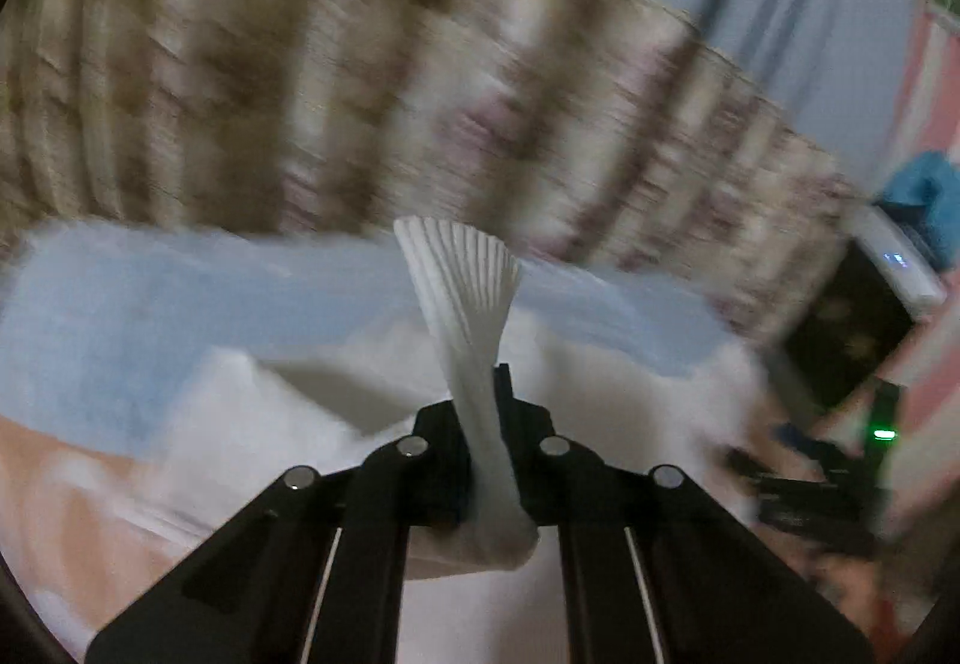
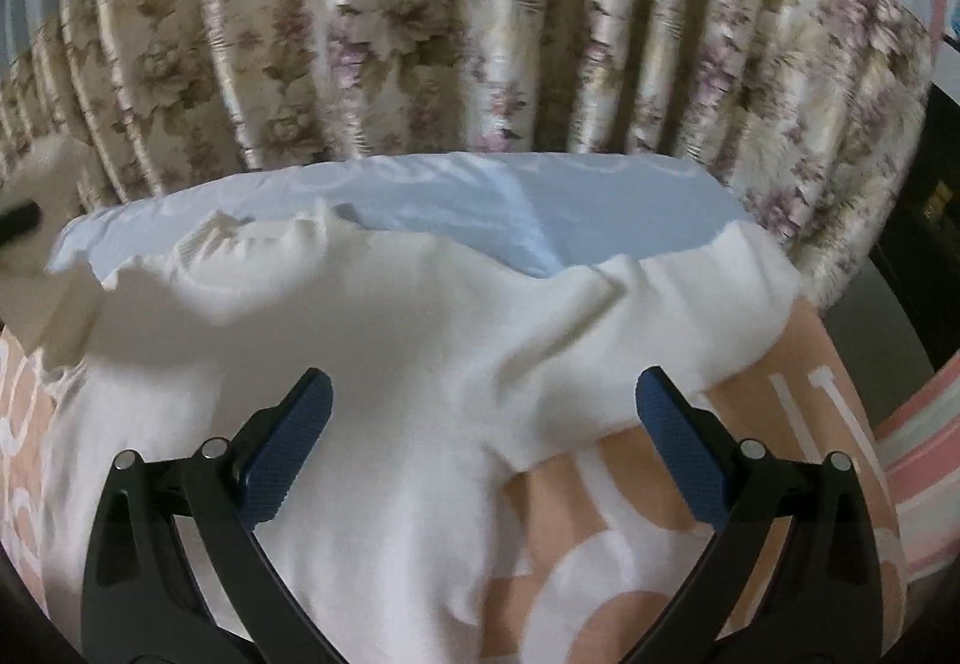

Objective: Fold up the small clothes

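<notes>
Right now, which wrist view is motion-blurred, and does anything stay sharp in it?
Left wrist view: heavy motion smear over the floral curtain and bed, yet the left gripper and the ribbed white fabric pinched in its jaws stay sharp. Right wrist view: mostly crisp, with the white garment and the open right gripper clear; dim light, fisheye bending at the edges.

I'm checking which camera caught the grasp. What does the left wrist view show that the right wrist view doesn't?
Only the left wrist view shows the left gripper shut on a ribbed white edge of the garment. Only the right wrist view shows the right gripper open above the white garment. Both show the floral curtain and blue cloth.
</notes>
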`<state>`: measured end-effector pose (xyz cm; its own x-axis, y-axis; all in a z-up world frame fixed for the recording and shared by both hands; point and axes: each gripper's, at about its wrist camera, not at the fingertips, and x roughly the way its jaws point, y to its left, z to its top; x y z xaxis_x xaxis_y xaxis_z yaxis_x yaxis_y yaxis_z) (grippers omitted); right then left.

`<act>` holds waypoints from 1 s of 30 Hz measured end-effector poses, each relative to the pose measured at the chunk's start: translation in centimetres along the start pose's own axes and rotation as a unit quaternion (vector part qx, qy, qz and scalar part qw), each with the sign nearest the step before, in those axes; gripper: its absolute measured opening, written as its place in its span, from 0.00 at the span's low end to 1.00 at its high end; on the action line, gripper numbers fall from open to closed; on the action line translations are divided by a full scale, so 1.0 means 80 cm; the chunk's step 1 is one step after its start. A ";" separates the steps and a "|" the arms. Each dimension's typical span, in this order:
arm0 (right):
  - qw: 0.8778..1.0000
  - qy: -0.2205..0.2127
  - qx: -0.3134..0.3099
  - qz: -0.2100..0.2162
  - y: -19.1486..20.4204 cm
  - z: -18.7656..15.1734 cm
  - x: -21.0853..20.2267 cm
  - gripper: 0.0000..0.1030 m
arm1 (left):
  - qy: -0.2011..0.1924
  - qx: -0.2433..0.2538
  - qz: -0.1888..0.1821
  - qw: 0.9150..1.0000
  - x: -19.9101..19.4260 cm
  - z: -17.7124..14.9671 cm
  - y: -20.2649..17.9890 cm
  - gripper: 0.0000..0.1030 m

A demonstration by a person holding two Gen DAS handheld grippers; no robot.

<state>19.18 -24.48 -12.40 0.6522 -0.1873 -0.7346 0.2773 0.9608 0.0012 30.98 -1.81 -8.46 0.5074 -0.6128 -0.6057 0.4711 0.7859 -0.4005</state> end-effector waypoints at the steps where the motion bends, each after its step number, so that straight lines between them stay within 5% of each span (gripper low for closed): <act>1: 1.000 0.002 0.007 -0.006 -0.008 0.000 0.001 0.97 | 0.022 0.003 -0.035 0.999 0.026 -0.007 -0.017 0.07; 3: 1.000 0.011 0.016 -0.014 -0.021 -0.002 0.004 0.97 | 0.073 0.021 -0.057 0.996 0.067 -0.025 -0.043 0.07; 5: 0.999 0.022 0.021 -0.013 -0.031 -0.005 0.007 0.97 | 0.101 0.032 -0.025 0.994 0.089 -0.042 -0.053 0.08; 6: 0.999 0.025 0.020 -0.013 -0.033 -0.007 0.007 0.97 | 0.109 0.043 -0.020 0.993 0.089 -0.049 -0.057 0.18; 7: 0.999 0.028 0.018 -0.015 -0.033 -0.008 0.008 0.97 | 0.112 0.050 -0.016 0.992 0.084 -0.054 -0.060 0.48; 9: 0.999 0.033 0.017 -0.007 -0.032 -0.010 0.010 0.97 | 0.101 0.072 -0.005 0.992 0.059 -0.067 -0.063 0.72; 13: 0.999 0.031 0.014 0.027 -0.013 -0.004 0.013 0.97 | 0.066 0.098 0.023 0.993 0.003 -0.073 -0.042 0.75; 15: 0.998 0.036 0.000 0.050 0.010 0.001 0.018 0.97 | 0.055 0.092 0.079 0.991 -0.007 -0.078 -0.021 0.77; 21: 0.993 0.087 -0.053 0.065 0.069 0.002 0.059 0.92 | 0.097 0.045 0.197 0.975 0.052 -0.066 0.076 0.77; 23: 0.989 0.116 -0.049 0.077 0.077 -0.004 0.081 0.78 | 0.107 0.027 0.204 0.973 0.060 -0.071 0.092 0.77; 28: 0.984 0.144 -0.045 0.090 0.090 -0.006 0.114 0.80 | 0.127 0.015 0.225 0.966 0.073 -0.086 0.114 0.77; 30: 0.983 0.131 -0.057 0.112 0.096 -0.001 0.112 0.31 | 0.125 0.005 0.217 0.968 0.070 -0.089 0.122 0.78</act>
<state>27.11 -18.76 -19.02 0.4800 0.0768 -0.8739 0.0562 0.9914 0.1180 33.30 3.04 -20.66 0.4697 -0.1847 -0.8633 0.2607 0.9633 -0.0643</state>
